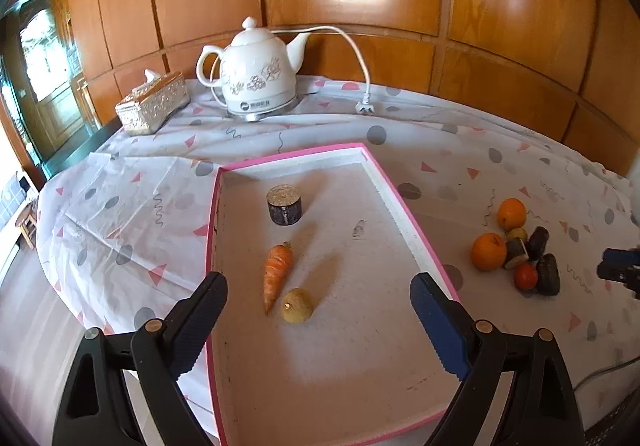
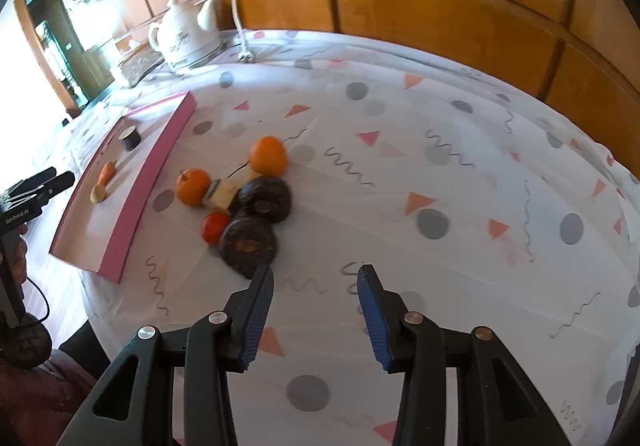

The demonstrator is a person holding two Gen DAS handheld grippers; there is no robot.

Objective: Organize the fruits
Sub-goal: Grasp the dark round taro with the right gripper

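A pink-rimmed white tray [image 1: 400, 201] holds a carrot [image 1: 276, 274], a small yellowish fruit [image 1: 297, 306] and a dark round block [image 1: 284, 204]. My left gripper [image 1: 318, 288] hangs open above the tray's near half, nothing between its fingers. To the right, on the cloth, lies a pile: two oranges [image 2: 269, 154] [image 2: 193, 185], a small red fruit [image 2: 215, 226], a pale block [image 2: 222, 194] and dark lumps [image 2: 248, 244]. My right gripper [image 2: 316, 278] stands open just near and right of that pile, its left fingertip [image 2: 264, 278] close to the nearest dark lump. The tray [image 2: 160, 161] is also seen in the right wrist view.
A white floral kettle [image 1: 260, 77] with a cord and plug [image 1: 365, 107] stands at the back, beside a patterned tissue box [image 1: 154, 105]. A wooden panelled wall runs behind the table. The patterned cloth [image 2: 440, 165] stretches right of the pile.
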